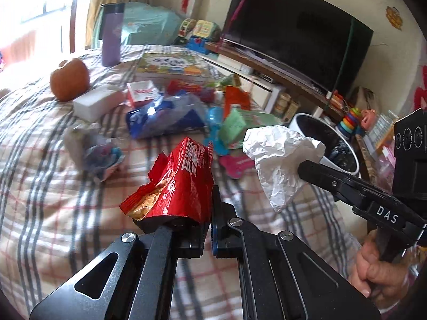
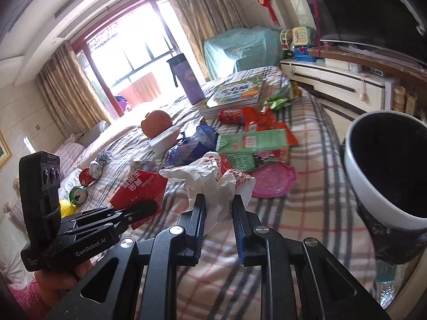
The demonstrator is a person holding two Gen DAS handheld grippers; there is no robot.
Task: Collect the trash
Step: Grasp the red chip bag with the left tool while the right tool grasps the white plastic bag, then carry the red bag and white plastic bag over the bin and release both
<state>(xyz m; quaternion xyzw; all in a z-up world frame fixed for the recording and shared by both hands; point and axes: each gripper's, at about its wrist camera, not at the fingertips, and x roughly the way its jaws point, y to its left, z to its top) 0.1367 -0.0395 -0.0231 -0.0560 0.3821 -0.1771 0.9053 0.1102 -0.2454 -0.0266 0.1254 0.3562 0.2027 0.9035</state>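
red wrapper [image 1: 173, 184]: light, crinkly foil; left gripper [image 1: 208, 213] clamps its lower edge.
white bag [image 2: 213, 184]: soft, limp plastic; right gripper [image 2: 218, 208] pinches its bunched middle.

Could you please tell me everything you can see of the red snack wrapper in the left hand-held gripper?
The red snack wrapper is a crumpled, glossy foil-like bag with white lettering and a yellow-orange picture near its lower edge. Its top is torn open and jagged. It is clamped at its base between the shut jaws of the left hand-held gripper, sticking up and lifted clear of the plaid blanket. Nothing else touches it.
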